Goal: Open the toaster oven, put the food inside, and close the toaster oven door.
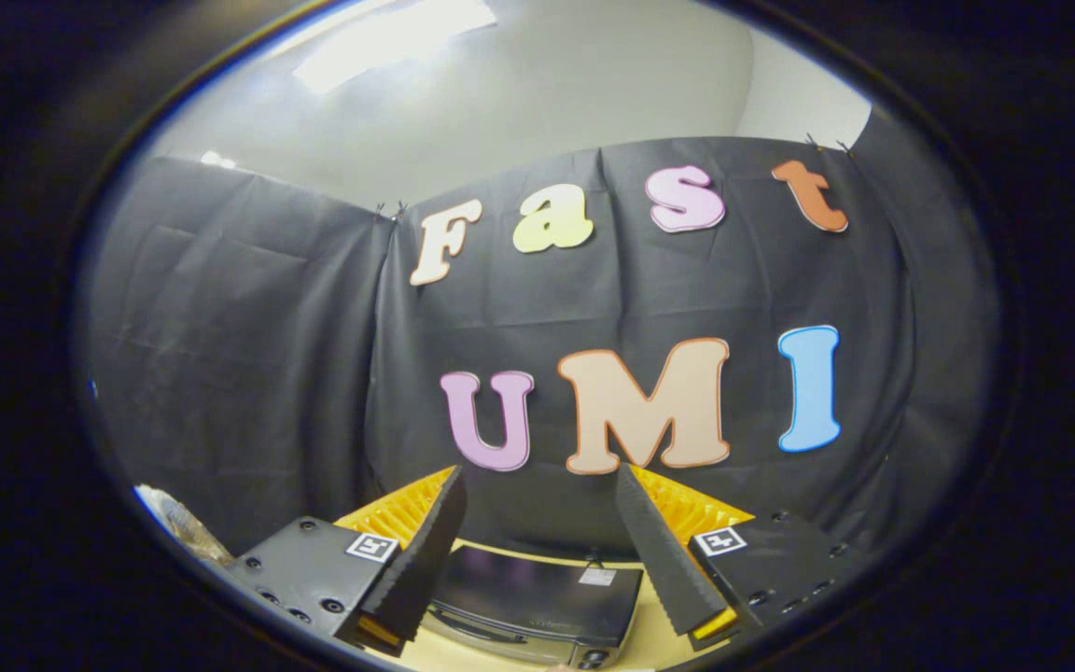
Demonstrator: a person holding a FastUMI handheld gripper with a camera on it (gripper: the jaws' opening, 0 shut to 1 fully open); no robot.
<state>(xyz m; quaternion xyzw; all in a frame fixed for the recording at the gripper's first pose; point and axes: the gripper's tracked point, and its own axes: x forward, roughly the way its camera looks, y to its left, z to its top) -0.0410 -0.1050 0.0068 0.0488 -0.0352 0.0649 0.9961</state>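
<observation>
My gripper [537, 485] is held high and open, its two black ribbed fingers [425, 551] spread wide with nothing between them. Far below, in the gap between the fingers, lies the toaster oven [537, 597], seen from above: a dark flat top with a small white label and a silver front edge. It stands on a pale yellow table [663, 616]. Whether its door is open or closed cannot be told from this angle. The food is hidden from me.
The black cloth booth wall [248, 373] rises right behind the table and wraps around to the left. Something crinkled and pale, like a bag [178, 523], sits low at the left beside the gripper body. A white ceiling with a light panel [388, 37] is overhead.
</observation>
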